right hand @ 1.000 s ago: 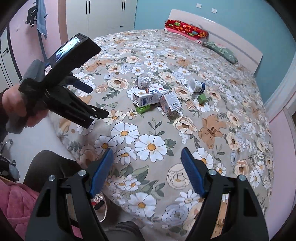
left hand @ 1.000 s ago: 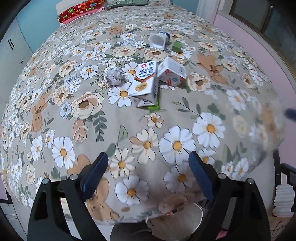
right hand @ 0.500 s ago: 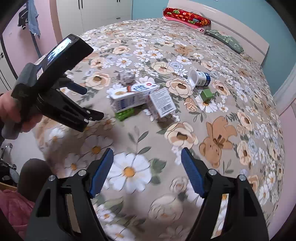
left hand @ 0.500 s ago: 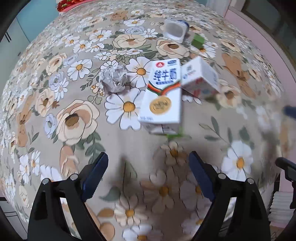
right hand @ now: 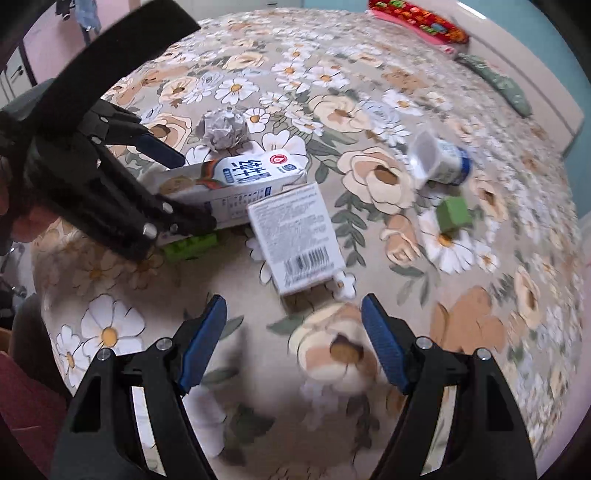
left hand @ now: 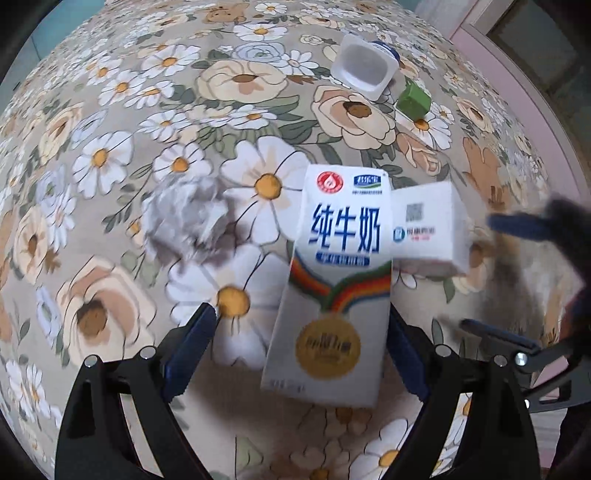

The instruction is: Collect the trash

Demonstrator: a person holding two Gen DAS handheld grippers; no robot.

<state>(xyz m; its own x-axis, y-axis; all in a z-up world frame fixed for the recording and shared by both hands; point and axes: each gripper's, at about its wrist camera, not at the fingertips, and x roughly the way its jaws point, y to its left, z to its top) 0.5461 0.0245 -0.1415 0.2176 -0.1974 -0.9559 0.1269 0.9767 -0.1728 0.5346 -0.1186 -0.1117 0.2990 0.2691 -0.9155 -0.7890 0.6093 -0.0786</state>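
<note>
Trash lies on a floral bedspread (left hand: 110, 147). A white-and-blue milk carton (left hand: 332, 280) lies between the open jaws of my left gripper (left hand: 295, 343), its near end level with the fingertips. The right wrist view shows the carton (right hand: 236, 177) with the left gripper (right hand: 181, 188) around its end. A small white box (left hand: 428, 229) (right hand: 295, 236) touches the carton's right side. A crumpled paper ball (left hand: 184, 221) (right hand: 221, 129) lies left of it. My right gripper (right hand: 291, 339) is open, just short of the white box.
A tipped yogurt cup (left hand: 364, 70) (right hand: 439, 158) and a green block (left hand: 413, 99) (right hand: 454, 214) lie farther back. A green piece (right hand: 190, 245) sticks out from under the carton. Pillows (right hand: 417, 18) and a headboard are at the far end.
Both grippers have moved forward over the bed toward the trash. The left gripper now straddles the milk carton's end; the right has closed in on the white box.
</note>
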